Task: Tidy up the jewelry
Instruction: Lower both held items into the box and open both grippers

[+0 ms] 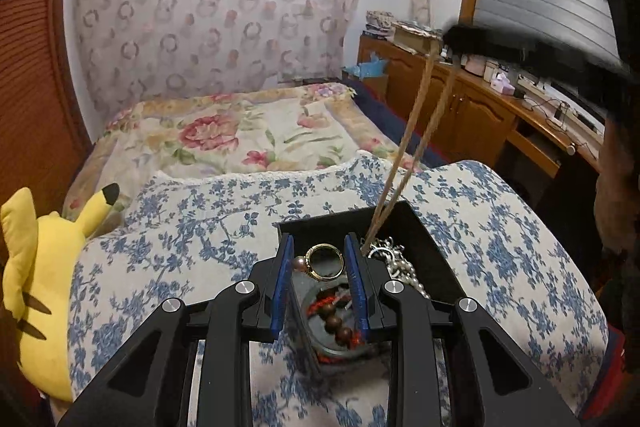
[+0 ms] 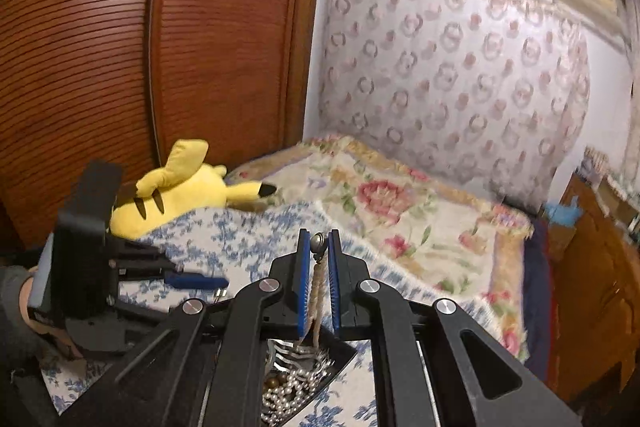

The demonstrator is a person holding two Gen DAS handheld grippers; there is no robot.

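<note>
R gripper [image 2: 319, 259] is pinching a tan cord [image 2: 317, 291] w/ a metal clasp at the tips, jaws narrow on it. In the L view the cord is running as 2 strands from high up down into the black box [image 1: 416, 223], which is sitting on the blue-floral cushion [image 1: 224, 211] near its front edge. L gripper [image 1: 320, 259] is hovering over the box's left side, jaws partly open; a gold ring [image 1: 326, 261] w/ a pink pearl is showing between them, but can't tell if it's being touched.

Risks, prob.: cord's lower end is sitting in the pile, so lifting could be snagging the pearl strand [image 1: 404, 267] & silver chain [image 1: 382, 247] and dragging them out; box could tip on the soft cushion; ring could slip.

Count: 1 box, 1 cord, 1 ring, 1 pearl strand, 1 wood-bead bracelet [image 1: 338, 325], 1 silver piece at least. 1 yellow plush [image 1: 44, 279] is lying at the cushion's left edge.
</note>
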